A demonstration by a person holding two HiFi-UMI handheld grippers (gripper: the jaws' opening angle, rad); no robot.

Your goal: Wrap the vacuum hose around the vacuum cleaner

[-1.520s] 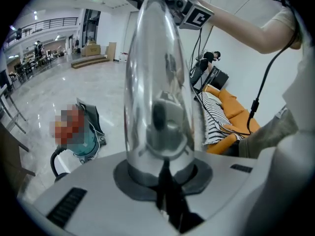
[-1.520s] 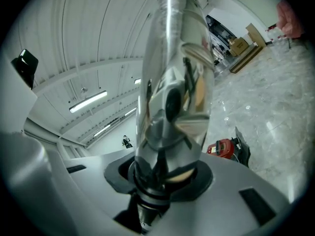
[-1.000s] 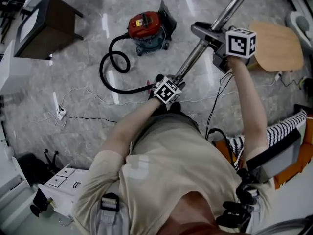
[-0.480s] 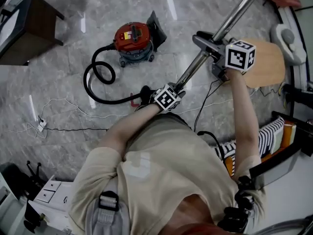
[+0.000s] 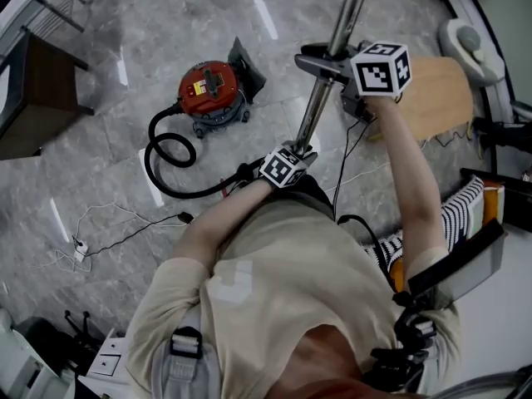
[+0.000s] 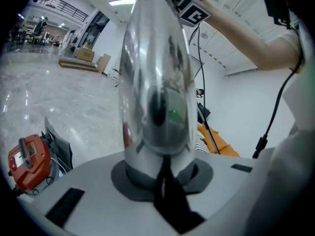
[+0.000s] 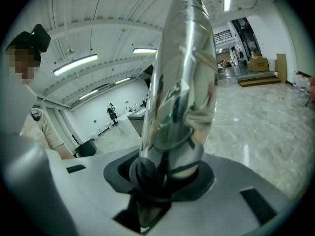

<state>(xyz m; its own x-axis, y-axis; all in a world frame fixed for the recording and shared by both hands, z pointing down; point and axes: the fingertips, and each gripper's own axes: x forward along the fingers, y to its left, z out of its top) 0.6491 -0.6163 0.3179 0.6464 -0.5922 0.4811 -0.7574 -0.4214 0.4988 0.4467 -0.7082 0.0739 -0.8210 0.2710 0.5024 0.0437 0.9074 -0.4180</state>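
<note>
The vacuum cleaner (image 5: 212, 94) is a small round canister with a red top and a dark grey base. It stands upright on the pale marble floor (image 5: 100, 189), ahead of the person and to their left. Its black hose (image 5: 166, 169) leaves the canister's left side, curls into 1 loose loop beside it, then runs across the floor to the lower end of a shiny metal tube (image 5: 320, 98). The hose lies on the floor beside the canister and is not wound around it.

Both grippers hold that tube, which slants up and away from the person. The left gripper (image 5: 298, 151) is clamped on the tube's lower end, close to where the hose joins. In the left gripper view the tube (image 6: 157, 82) fills the gap between the 2 jaws, with the canister (image 6: 27, 159) low at the left. The left forearm is bent and reaches forward from the chest.

The right gripper (image 5: 337, 66) is closed on the tube higher up. The right arm is stretched forward, nearly straight. In the right gripper view the tube (image 7: 182, 92) sits tight between the jaws.
</note>
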